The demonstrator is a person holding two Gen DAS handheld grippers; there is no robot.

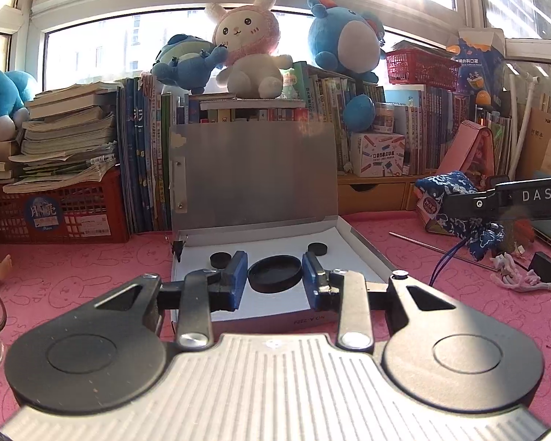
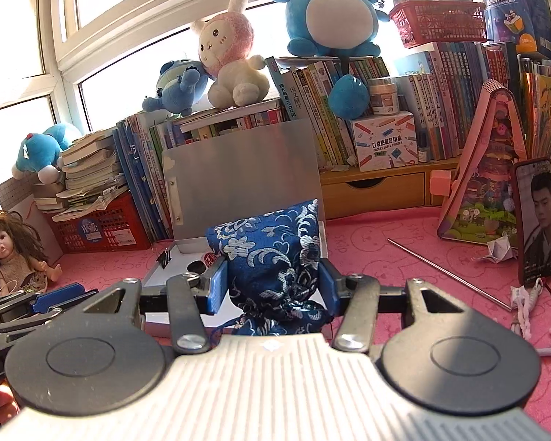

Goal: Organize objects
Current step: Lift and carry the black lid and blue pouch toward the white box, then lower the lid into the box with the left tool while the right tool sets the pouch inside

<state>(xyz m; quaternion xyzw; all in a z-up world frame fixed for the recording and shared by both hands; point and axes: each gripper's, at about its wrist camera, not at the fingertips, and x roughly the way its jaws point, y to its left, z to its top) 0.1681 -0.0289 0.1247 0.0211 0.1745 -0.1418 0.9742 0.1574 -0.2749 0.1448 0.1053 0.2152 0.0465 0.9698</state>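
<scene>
Pink rabbit-print matting is lying under everything; your right gripper (image 2: 273, 283) is clamping the soft blue floral brocade drawstring pouch (image 2: 272, 253) at mid-body, jaws partly closed on it. It is looking light and squashy, so keep pinching the bunched cloth. Your left gripper (image 1: 274, 281) is hanging nearly closed and empty above the open white flat box (image 1: 363, 253).

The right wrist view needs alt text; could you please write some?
The right hand-held gripper clamps a blue brocade pouch above a pink mat, before an open grey box. Books and plush toys line the window behind.
</scene>
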